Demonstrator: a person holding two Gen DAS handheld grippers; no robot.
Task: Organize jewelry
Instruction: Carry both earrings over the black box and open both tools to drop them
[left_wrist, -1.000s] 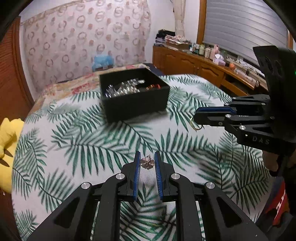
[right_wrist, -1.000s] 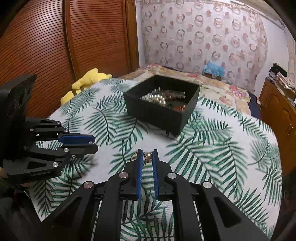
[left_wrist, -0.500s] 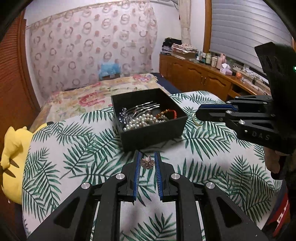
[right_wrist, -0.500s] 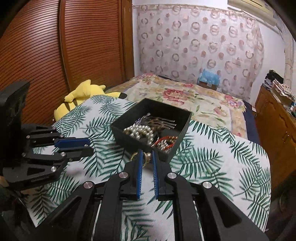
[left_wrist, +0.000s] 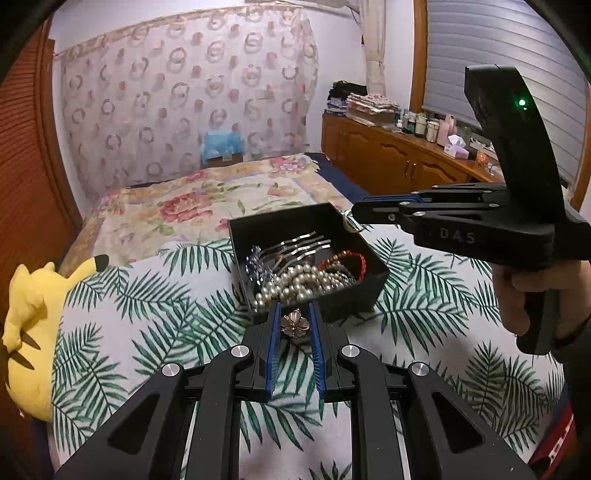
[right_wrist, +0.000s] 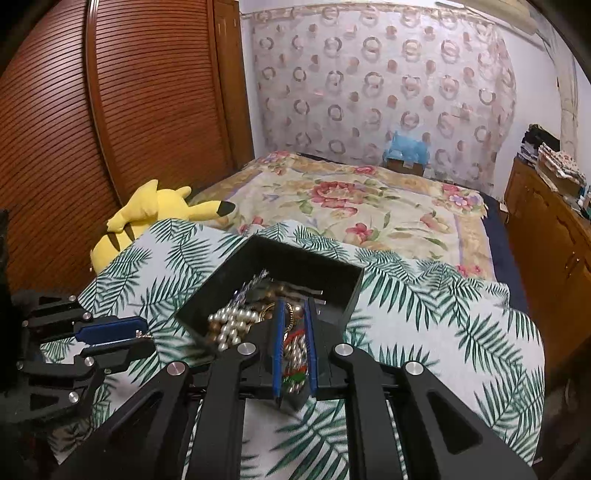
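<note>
The left gripper (left_wrist: 294, 325) pinches a pink-gold flower brooch (left_wrist: 294, 324); the right gripper (right_wrist: 294, 325) clamps a thin gold ring (left_wrist: 351, 226) (clearer from the left view) over the square black plastic box (left_wrist: 373, 275).

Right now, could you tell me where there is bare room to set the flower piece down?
Inside the black box, only the far strip behind the hair comb looks bare; the pearls crowd the near side. The palm-print cloth between the box and the yellow plush is free.
</note>
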